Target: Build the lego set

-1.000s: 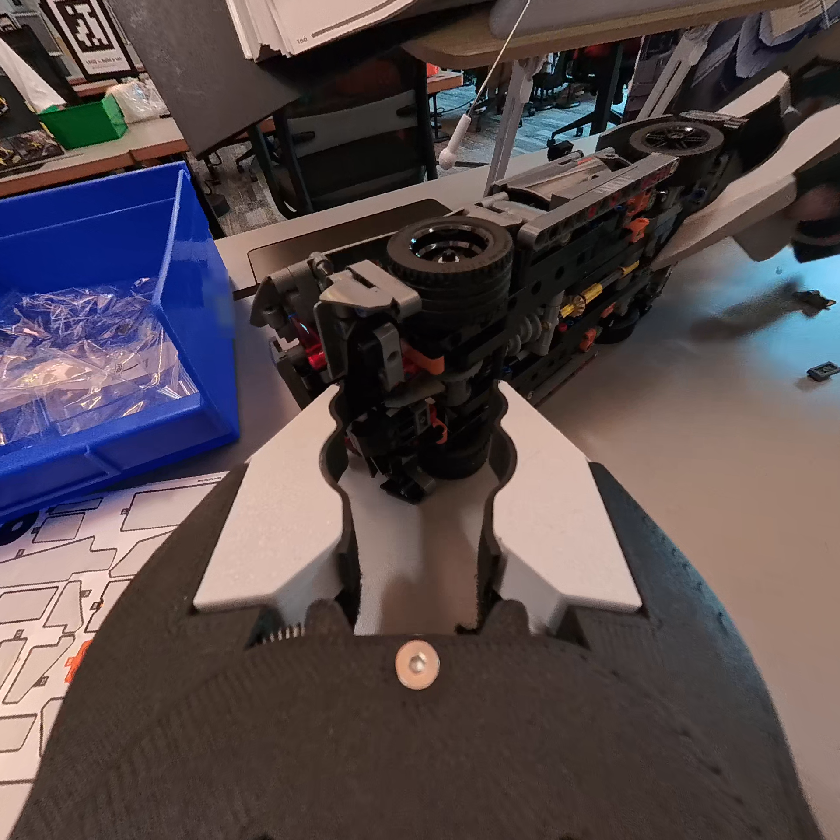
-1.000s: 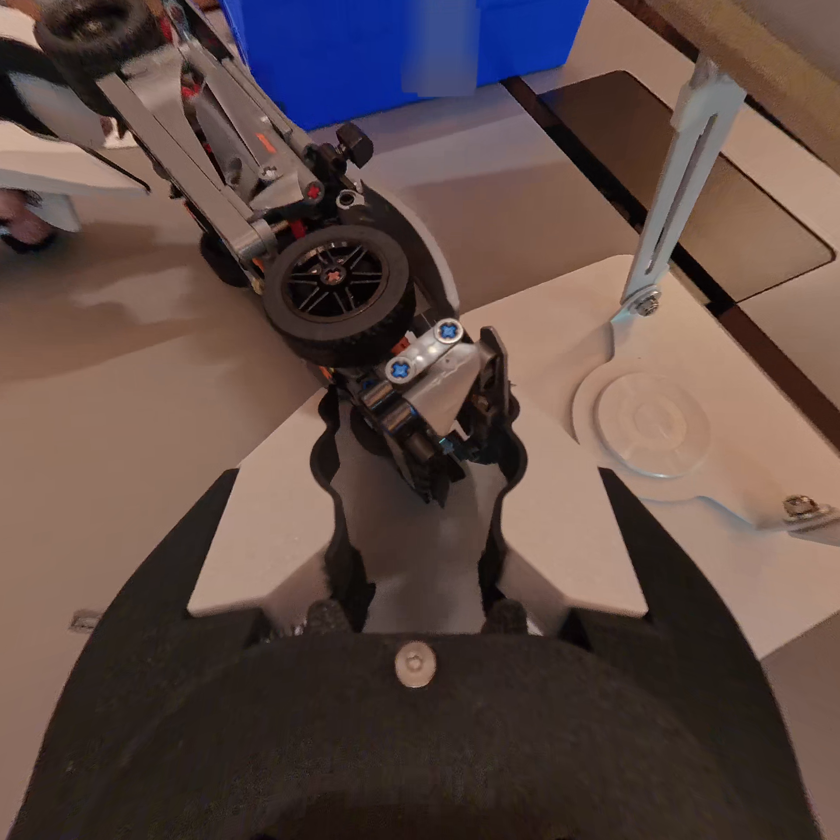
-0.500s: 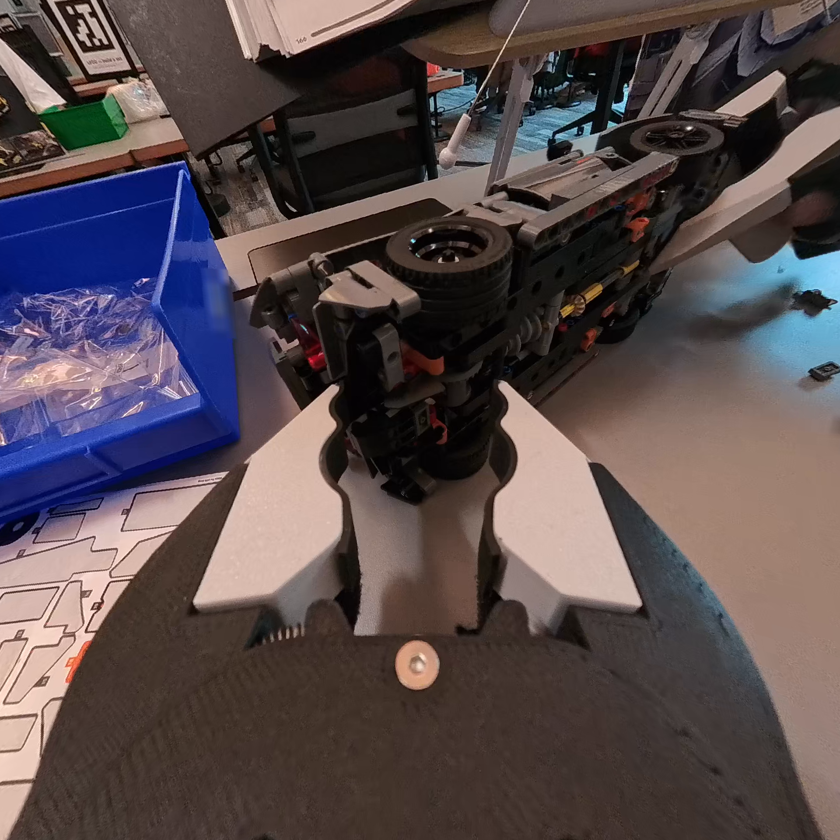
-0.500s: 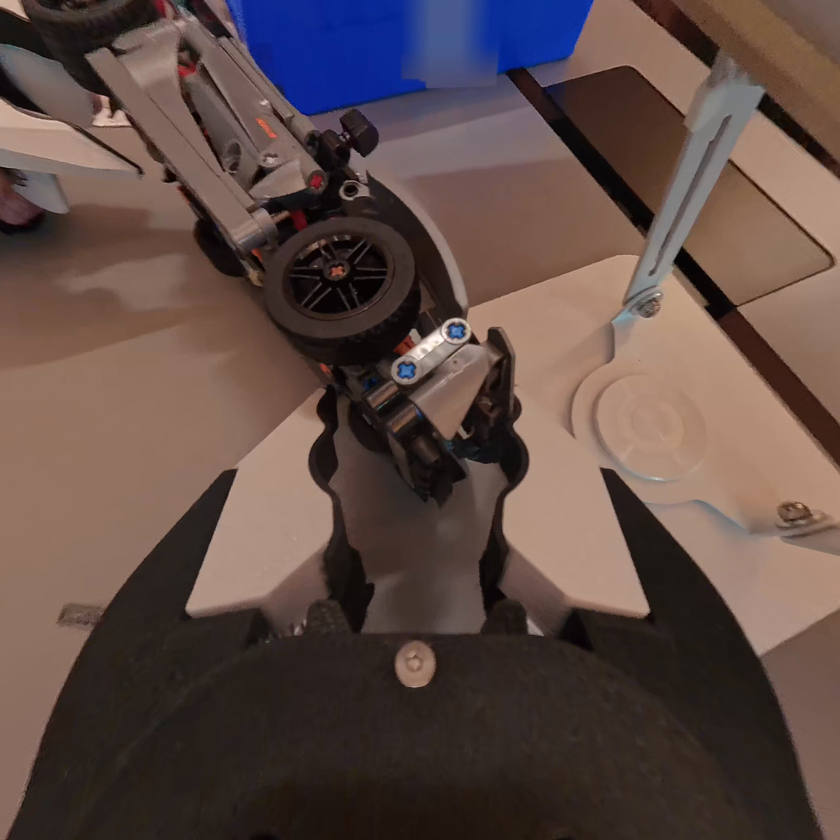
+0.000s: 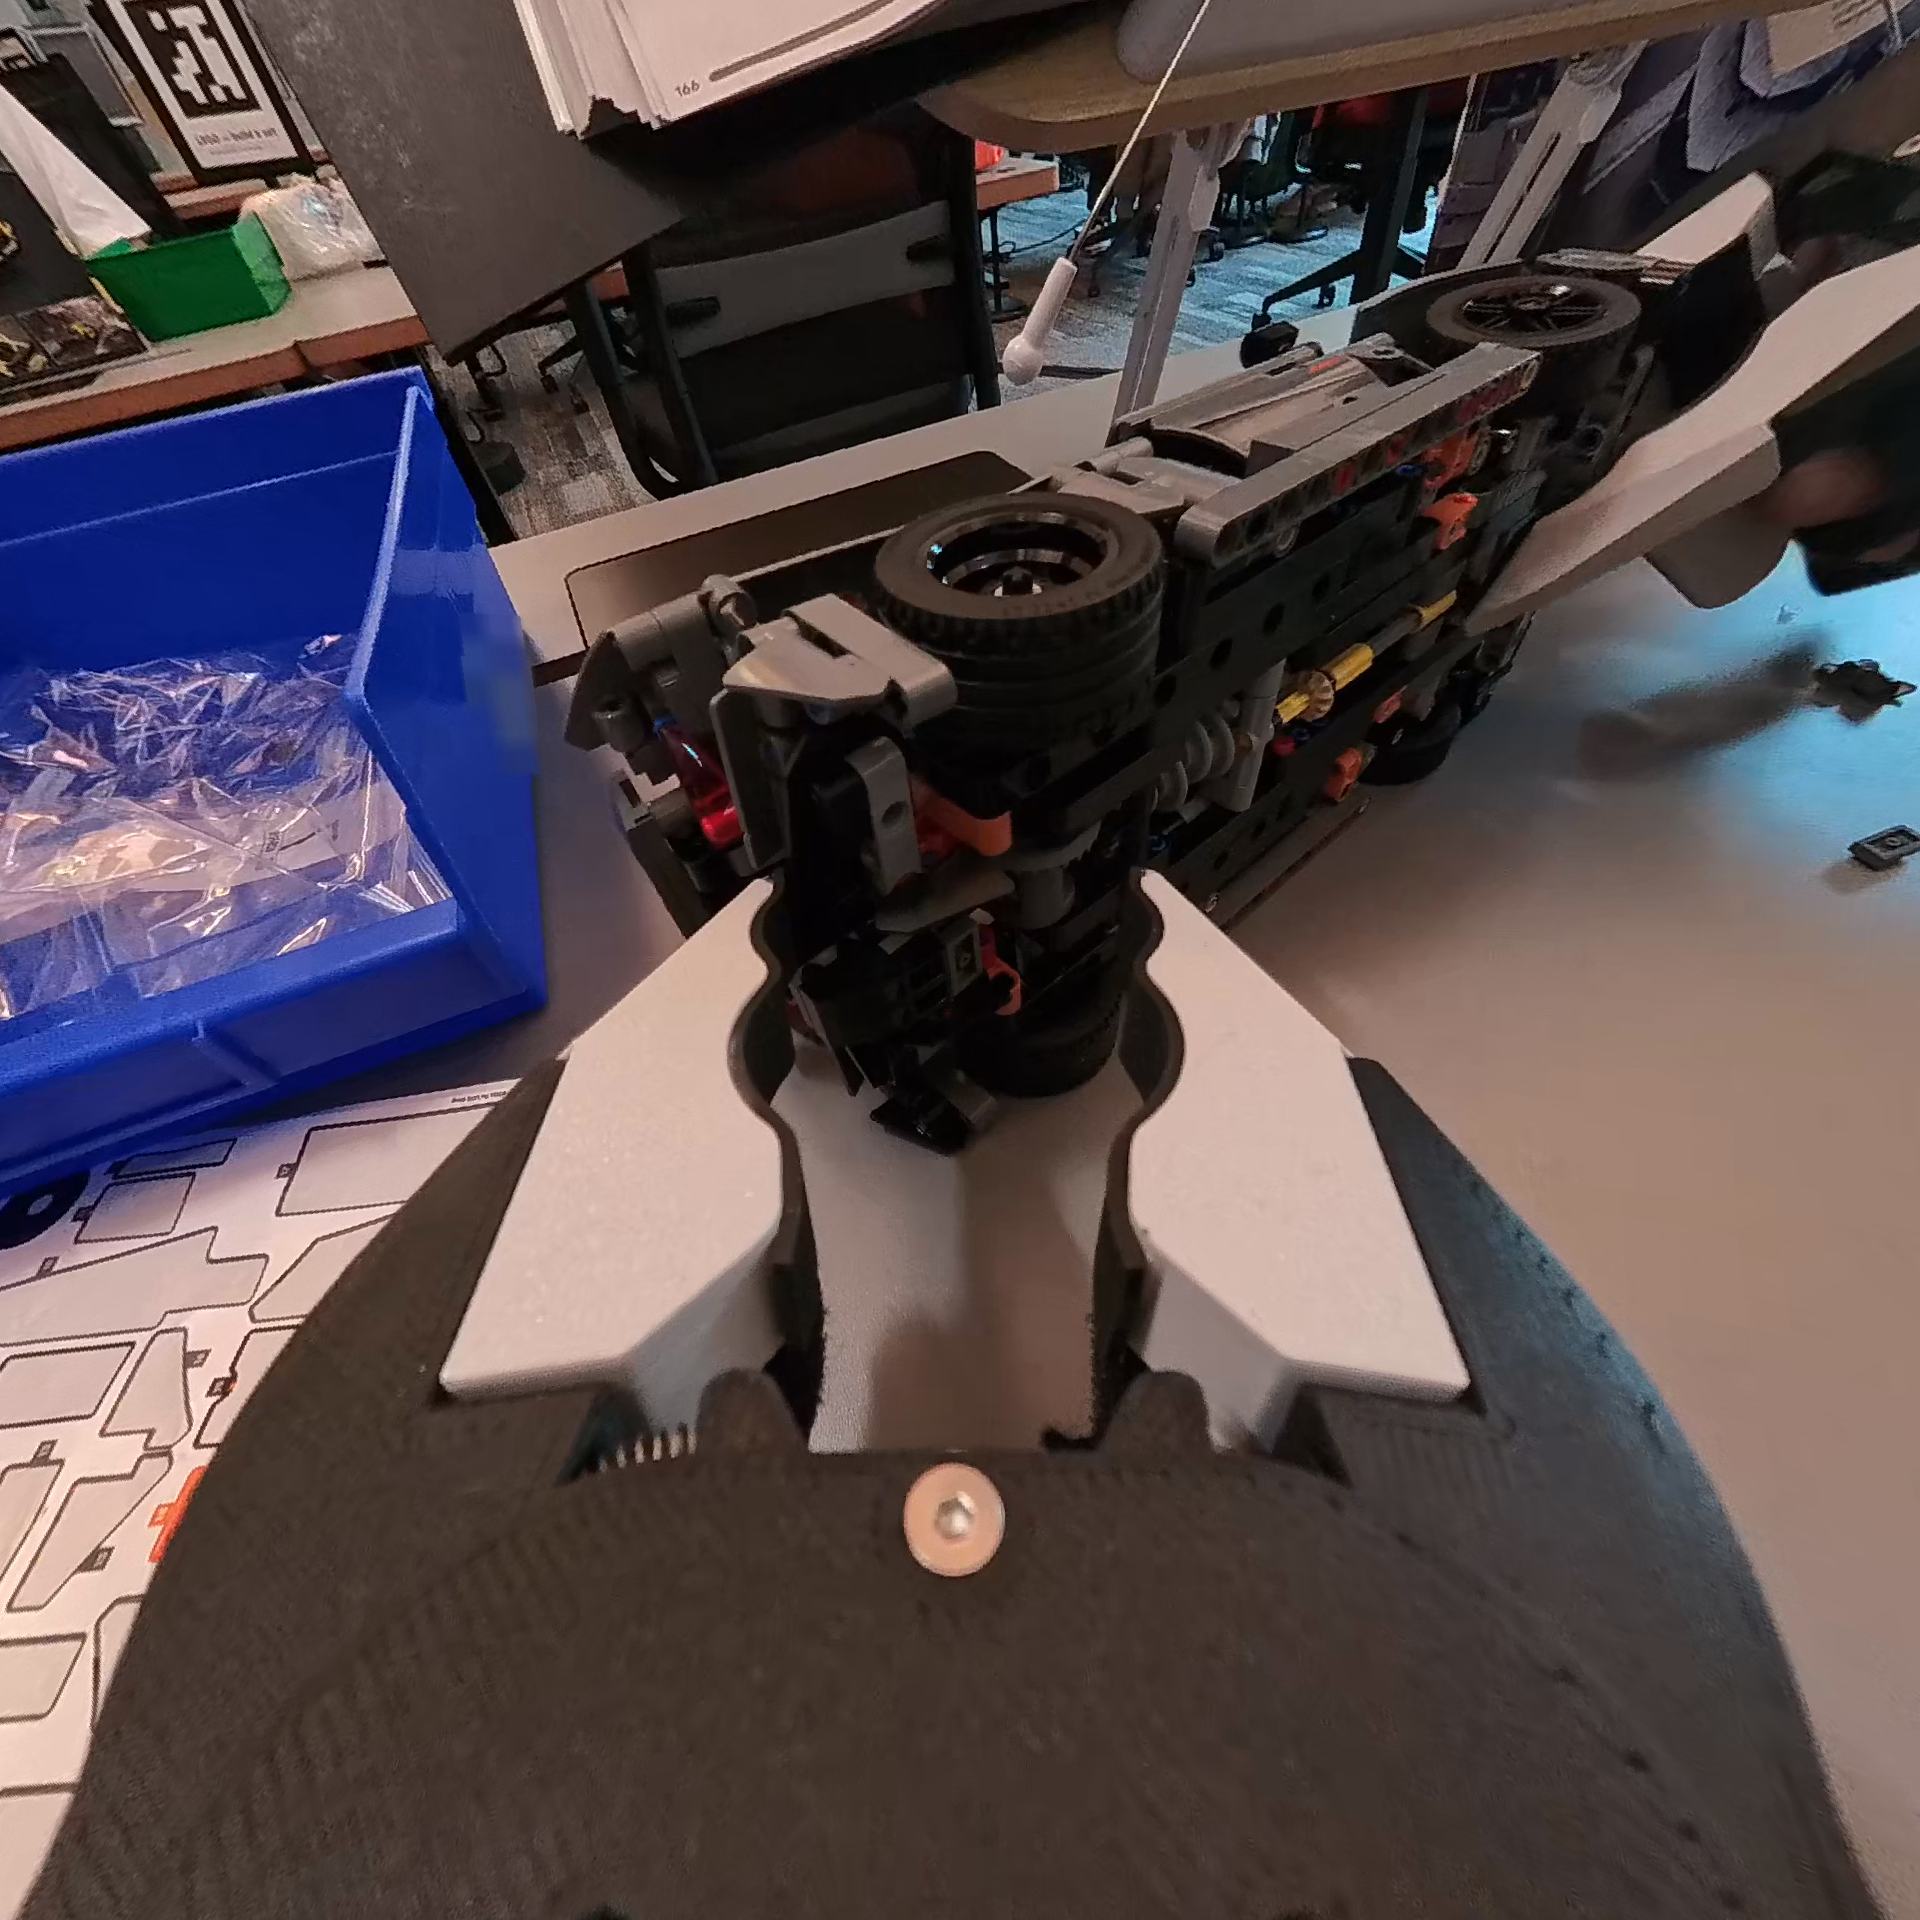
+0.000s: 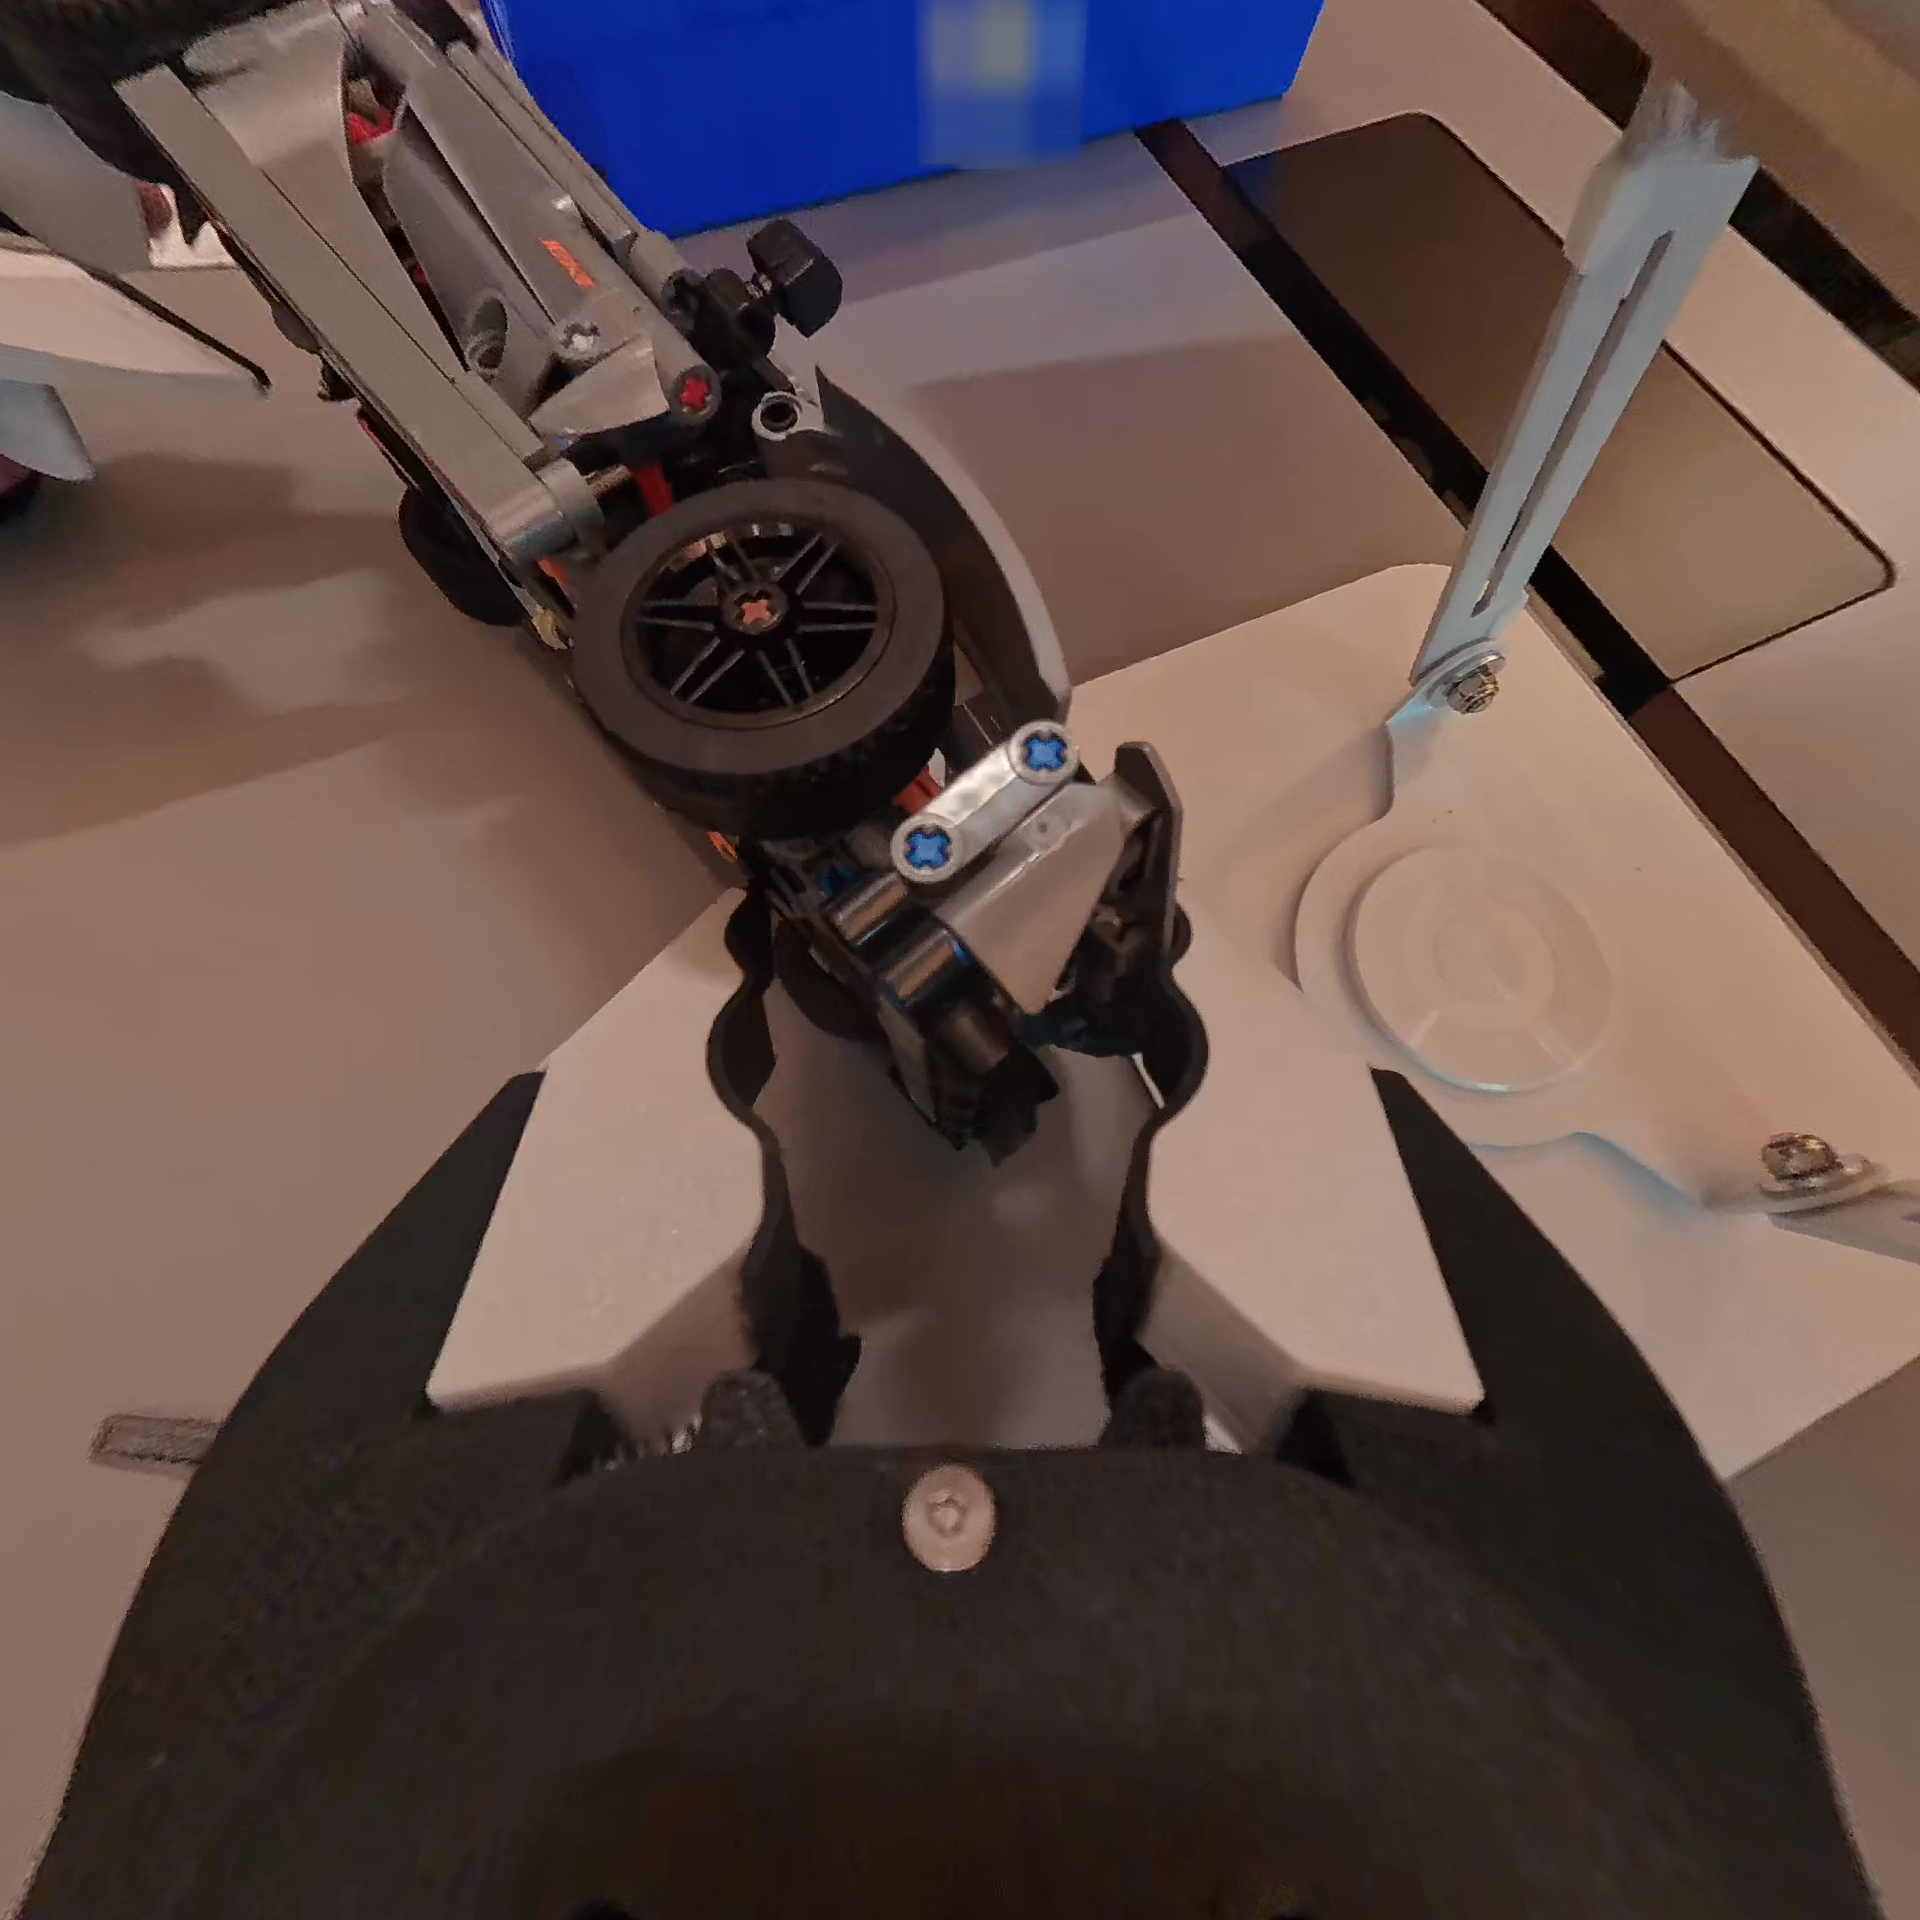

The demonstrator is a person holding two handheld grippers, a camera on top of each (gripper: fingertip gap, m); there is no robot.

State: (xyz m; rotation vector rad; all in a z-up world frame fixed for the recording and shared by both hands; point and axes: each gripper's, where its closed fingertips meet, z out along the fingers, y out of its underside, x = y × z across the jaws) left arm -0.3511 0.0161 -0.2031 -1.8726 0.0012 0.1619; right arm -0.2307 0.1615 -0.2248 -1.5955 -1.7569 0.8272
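Left wrist view, nearest first: my left gripper [image 5: 951,997] is clenched on one end of the lego car [image 5: 1195,665], its two grey fingers [image 5: 665,1174] pressing either side of the dark underbody there. The car lies turned on its side, chassis facing the camera, and runs from the gripper toward 2 o'clock. A black wheel [image 5: 1023,597] sits just beyond my fingertips at 12 o'clock; yellow and orange pins show along the exposed chassis. At 9 o'clock a printed sheet of part outlines [image 5: 156,1288] lies flat on the grey table [image 5: 1558,1091], and beyond it, at 10 o'clock, stands a blue bin [image 5: 312,582] holding crumpled clear plastic bags [image 5: 177,790]. Two small dark loose pieces [image 5: 1886,847] lie on the table at 3 o'clock, well apart from the car. At the far end of the car, at 2 o'clock, my right gripper [image 5: 1704,447] grasps the model.

Right wrist view, nearest first: my right gripper [image 6: 956,977] is clenched on the opposite end of the car [image 6: 540,343], the fingers [image 6: 1257,1174] closing on a cluster of black and silver parts topped by a light grey link with two blue pins [image 6: 987,816]. A spoked black wheel [image 6: 764,649] lies just beyond at 11 o'clock, and the body extends toward 10 o'clock. At 2 o'clock a white metal bracket [image 6: 1455,935] with a slotted upright arm rests on the table [image 6: 260,987]. The blue bin [image 6: 831,94] stands at 12 o'clock, farthest off.
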